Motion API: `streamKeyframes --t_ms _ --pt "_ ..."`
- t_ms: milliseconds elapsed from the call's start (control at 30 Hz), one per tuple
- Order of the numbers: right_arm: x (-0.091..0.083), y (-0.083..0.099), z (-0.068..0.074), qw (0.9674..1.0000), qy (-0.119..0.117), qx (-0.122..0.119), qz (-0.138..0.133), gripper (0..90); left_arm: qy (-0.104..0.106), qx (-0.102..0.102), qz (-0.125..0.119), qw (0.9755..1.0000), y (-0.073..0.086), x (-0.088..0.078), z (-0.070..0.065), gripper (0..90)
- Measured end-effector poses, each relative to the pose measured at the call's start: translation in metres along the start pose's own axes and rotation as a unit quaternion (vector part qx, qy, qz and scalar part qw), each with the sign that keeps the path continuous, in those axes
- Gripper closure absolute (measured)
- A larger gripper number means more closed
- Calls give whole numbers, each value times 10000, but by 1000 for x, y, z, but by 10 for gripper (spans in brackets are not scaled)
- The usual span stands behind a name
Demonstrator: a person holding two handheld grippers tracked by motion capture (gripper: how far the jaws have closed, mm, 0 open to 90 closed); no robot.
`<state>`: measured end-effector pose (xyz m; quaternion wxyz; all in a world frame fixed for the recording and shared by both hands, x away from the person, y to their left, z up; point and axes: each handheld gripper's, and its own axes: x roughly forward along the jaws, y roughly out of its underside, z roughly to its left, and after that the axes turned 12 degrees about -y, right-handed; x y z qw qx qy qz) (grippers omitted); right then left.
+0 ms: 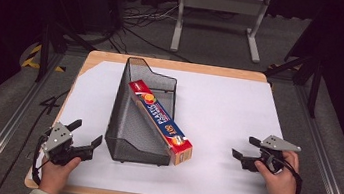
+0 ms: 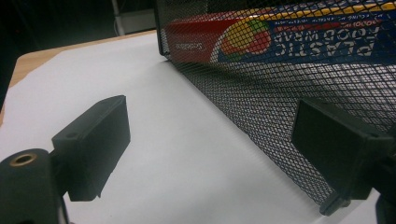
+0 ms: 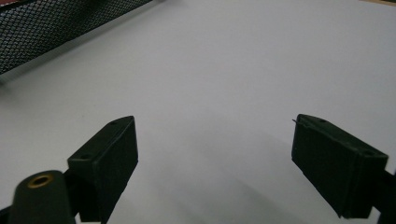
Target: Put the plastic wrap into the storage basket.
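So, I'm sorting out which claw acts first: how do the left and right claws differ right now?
The left claw sits beside the black mesh file holder, one jaw almost against its wall; the right claw hovers over bare white table cover, well apart from it. Both are open and empty.

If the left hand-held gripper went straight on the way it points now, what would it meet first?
Probably the black mesh file holder: the left hand-held gripper points along its side wall, its right jaw already close to the mesh. Depth is hard to judge.
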<state>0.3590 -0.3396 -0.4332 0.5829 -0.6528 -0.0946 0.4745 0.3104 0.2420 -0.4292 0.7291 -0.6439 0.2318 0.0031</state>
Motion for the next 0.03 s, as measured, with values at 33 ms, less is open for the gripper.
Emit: streamKeyframes --t_ms 33 --pt "0 0 0 10000 0 0 0 148 9 0 19 10000 0 0 0 127"
